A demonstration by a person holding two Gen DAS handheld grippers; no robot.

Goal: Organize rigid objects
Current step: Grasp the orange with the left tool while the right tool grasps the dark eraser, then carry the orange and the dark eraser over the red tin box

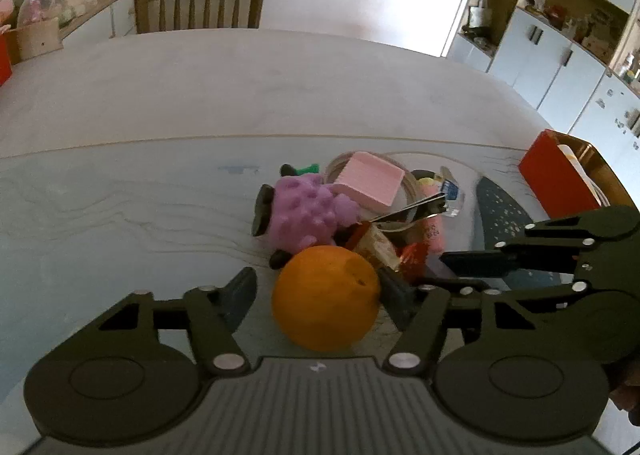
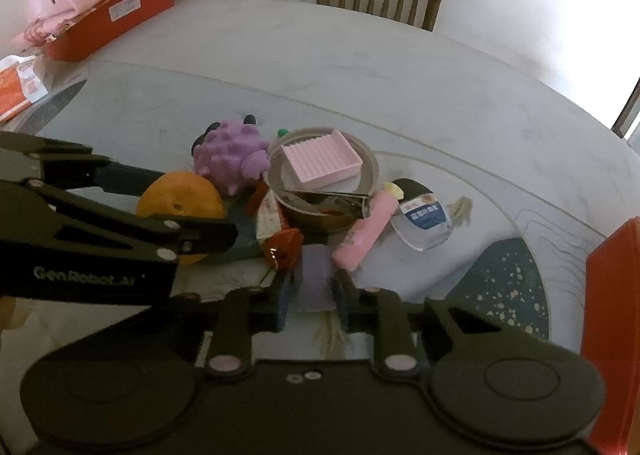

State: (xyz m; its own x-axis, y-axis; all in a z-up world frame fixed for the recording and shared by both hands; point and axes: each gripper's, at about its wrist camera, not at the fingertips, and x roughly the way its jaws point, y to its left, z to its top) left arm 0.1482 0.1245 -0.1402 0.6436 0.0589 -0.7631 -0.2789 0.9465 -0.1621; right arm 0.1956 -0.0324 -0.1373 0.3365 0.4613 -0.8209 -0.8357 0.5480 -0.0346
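I'm working at the pale round table [image 2: 360, 67], where the clutter sits heaped around a shallow round bowl [image 2: 370, 163] holding a ribbed pink tray [image 2: 320, 159], with a knobbly purple toy [image 2: 230, 153] to the bowl's left. My left gripper [image 1: 320, 287] straddles the orange [image 1: 326, 297] at the near edge of the heap; its right pad looks against the peel, but on the left I see a sliver of table between finger and fruit, so I judge it a half-made grip, jaws part-spread around the orange, not yet squeezing. I should bring both pads onto the widest part before lifting, since a round fruit will roll out of a high pinch. My right gripper [image 2: 314, 287] is drawn in narrow on a small lavender block [image 2: 316, 279] just in front of the orange-red packet [image 2: 284, 245]; the pads seem to press its sides, though shadow blurs the contact. I would lift that straight up, clear of the packet and the pink tube [image 2: 366, 231] beside it.
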